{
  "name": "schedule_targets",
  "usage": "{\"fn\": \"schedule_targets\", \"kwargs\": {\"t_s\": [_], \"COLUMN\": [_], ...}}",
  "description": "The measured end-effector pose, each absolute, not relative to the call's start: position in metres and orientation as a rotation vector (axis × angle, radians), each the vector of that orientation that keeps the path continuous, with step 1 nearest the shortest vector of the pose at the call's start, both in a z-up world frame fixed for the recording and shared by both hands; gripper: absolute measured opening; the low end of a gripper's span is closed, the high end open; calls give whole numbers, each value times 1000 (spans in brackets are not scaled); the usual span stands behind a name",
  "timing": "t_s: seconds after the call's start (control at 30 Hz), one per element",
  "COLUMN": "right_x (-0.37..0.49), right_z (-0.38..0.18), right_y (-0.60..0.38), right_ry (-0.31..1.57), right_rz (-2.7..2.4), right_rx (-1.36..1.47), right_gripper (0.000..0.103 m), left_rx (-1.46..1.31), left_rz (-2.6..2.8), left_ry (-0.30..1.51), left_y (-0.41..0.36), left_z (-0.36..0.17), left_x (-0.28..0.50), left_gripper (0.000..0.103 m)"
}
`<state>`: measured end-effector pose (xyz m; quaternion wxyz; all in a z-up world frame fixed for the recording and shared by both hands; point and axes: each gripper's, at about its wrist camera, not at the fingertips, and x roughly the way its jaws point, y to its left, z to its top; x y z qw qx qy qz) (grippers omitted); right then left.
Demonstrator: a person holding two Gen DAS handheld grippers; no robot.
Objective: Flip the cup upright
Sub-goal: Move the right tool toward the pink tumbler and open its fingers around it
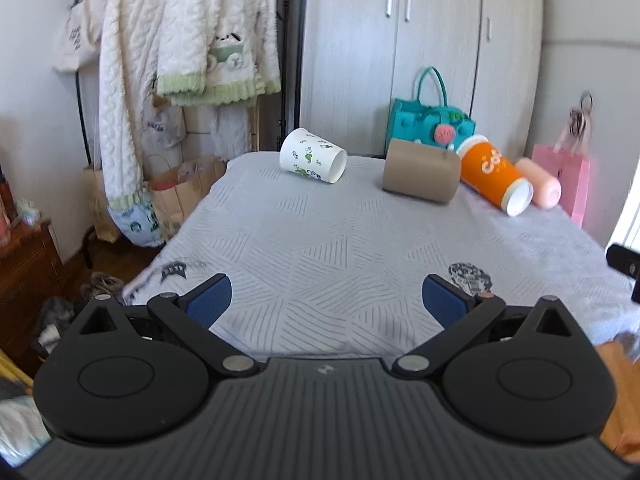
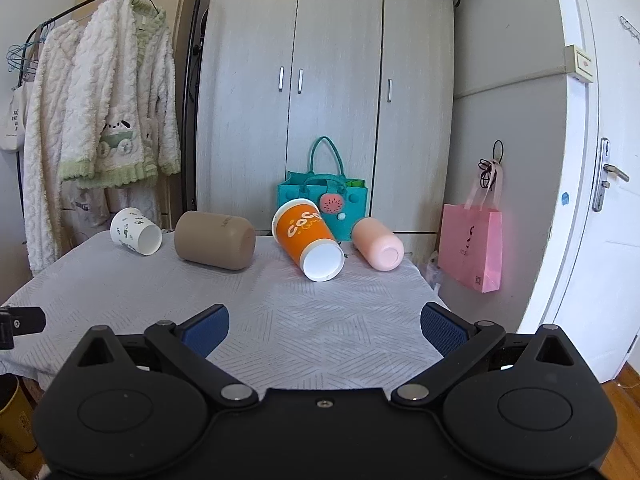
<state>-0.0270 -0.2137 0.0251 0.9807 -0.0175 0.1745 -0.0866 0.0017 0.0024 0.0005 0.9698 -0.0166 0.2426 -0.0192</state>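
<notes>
1. altogether, 4 cups lie on their sides in a row along the far edge of a table (image 2: 320, 328) covered with a pale grey patterned cloth.
2. from left to right in the right wrist view: a white paper cup (image 2: 136, 231) with green leaf print, a plain tan cup (image 2: 215, 245), an orange cup (image 2: 308, 239) with white lettering, and a peach-pink cup (image 2: 377, 243).
3. the white paper cup's open mouth faces the lower right; the orange cup's white end points toward the camera, and it lies just beside the peach-pink cup.
4. the left gripper (image 1: 327, 300) hovers over the near part of the table, its blue-padded fingers (image 1: 210, 300) spread wide with nothing between them, well apart from every cup.
5. the right gripper (image 2: 325, 329) is likewise splayed and empty above the near edge of the cloth, roughly facing the orange cup.
6. behind the table stand a grey wardrobe (image 2: 332, 92), a teal handbag (image 2: 322, 200), a pink gift bag (image 2: 472, 247) hanging on the wall, and fluffy white robes (image 2: 116, 120) on a clothes rack.
</notes>
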Motion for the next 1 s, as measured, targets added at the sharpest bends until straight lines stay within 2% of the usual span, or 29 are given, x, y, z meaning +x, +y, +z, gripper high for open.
{"fn": "schedule_targets", "kwargs": {"t_s": [0.43, 0.63, 0.8, 1.0], "right_x": [-22, -14, 9, 67], "right_z": [65, 95, 109, 102], "right_y": [-248, -266, -288, -308], "right_ry": [460, 371, 333, 459], "right_rz": [128, 189, 236, 193], "right_rx": [-48, -103, -113, -177], "right_gripper": [103, 103, 103, 103], "left_rx": [132, 147, 134, 146], "left_rz": [-266, -362, -433, -516], "left_ry": [508, 519, 532, 522], "left_y": [-29, -64, -93, -137], "left_z": [79, 108, 122, 116], "left_x": [36, 76, 122, 179], "left_gripper": [103, 103, 103, 103]}}
